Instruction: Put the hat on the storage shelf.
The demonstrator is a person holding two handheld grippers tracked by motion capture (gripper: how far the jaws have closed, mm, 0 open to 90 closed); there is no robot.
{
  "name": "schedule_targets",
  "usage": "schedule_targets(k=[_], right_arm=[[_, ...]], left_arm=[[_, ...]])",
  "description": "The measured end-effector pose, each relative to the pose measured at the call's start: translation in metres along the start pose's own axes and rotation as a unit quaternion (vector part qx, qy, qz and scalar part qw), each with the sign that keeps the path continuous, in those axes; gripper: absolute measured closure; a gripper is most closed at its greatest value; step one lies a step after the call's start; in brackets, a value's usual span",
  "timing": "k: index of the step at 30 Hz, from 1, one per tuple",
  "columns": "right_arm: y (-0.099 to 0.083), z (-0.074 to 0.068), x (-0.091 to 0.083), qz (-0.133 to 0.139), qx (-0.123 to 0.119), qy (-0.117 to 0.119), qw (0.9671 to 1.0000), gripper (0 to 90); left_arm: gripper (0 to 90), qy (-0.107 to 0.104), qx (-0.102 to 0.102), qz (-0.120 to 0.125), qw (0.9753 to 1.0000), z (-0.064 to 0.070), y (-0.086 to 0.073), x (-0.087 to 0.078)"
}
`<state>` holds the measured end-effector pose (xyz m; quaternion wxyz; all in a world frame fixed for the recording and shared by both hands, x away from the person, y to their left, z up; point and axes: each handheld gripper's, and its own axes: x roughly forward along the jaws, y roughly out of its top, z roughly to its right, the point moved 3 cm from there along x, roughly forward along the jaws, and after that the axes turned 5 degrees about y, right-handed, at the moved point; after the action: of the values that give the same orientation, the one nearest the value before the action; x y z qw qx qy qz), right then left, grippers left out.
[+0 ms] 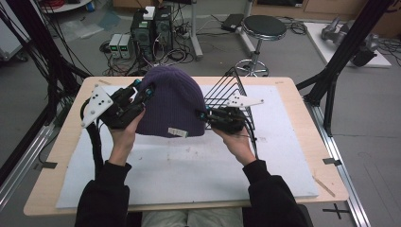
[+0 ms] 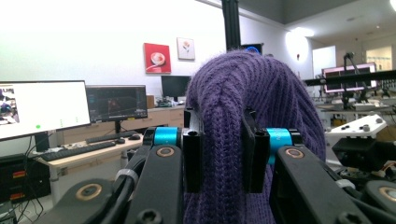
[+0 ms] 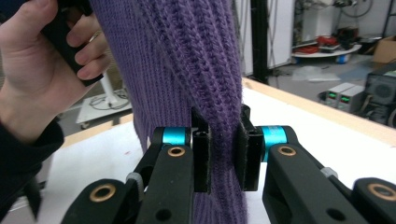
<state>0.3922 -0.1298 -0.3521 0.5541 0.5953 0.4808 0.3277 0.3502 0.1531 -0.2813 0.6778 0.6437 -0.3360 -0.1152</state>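
Purple beanie is off the mat, hanging between your two grippers over the far-middle of the table, crown up, cuff edge with its small label at the bottom nearest you.

Left gripper has its jaws clamped on a fold of knit at the hat's left side; in the left gripper view the fabric bunches between the pads. Right gripper does the same low on the right side, jaws pinching a gather of ribbing. Two opposing side grips keep the hat spread and stop it sagging or twisting, my read.

Black wire rack stands just right of the hat, touching or nearly touching your right gripper; can't tell which. Likely that's the destination, which would explain holding the hat up and open. White mat below is bare near you.

Watch that the knit doesn't snag on the rack wires.
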Motion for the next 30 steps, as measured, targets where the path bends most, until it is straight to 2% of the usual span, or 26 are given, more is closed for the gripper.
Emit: schedule_targets(k=[3,4,5,6,11,21,28,30], right_arm=[[0.006,0.004,-0.001,-0.003,-0.004,-0.008,1.0,79.4],[0.012,0.008,-0.002,-0.001,-0.009,-0.022,0.9997,78.2],[0.012,0.008,-0.002,-0.001,-0.009,-0.022,0.9997,78.2],[0.018,0.013,-0.003,0.004,-0.013,-0.033,0.9994,78.3],[0.034,0.024,-0.009,0.011,-0.021,-0.055,0.9982,79.0],[0.047,0.038,-0.019,0.024,-0.017,-0.068,0.9973,79.0],[0.05,0.049,-0.033,0.036,-0.014,-0.094,0.9948,78.8],[0.055,0.057,-0.038,0.032,-0.019,-0.108,0.9934,78.8]], left_arm=[[74.6,0.005,-0.002,0.001,1.0,-0.003,-0.002,0.004],[74.6,0.008,-0.004,0.002,1.0,-0.004,-0.002,0.006],[74.6,0.009,-0.007,0.002,0.9999,-0.006,-0.002,0.008],[74.7,0.009,-0.01,0.004,0.9999,-0.007,-0.002,0.011],[74.8,0.003,-0.016,0.006,0.9999,-0.009,0.003,0.026],[74.8,-0.003,-0.006,0.006,1.0,-0.003,0.013,0.051],[74.8,-0.013,0.007,0.003,0.9999,0.007,0.017,0.077],[74.8,-0.015,0.011,0.0,0.9998,0.008,0.018,0.085]])
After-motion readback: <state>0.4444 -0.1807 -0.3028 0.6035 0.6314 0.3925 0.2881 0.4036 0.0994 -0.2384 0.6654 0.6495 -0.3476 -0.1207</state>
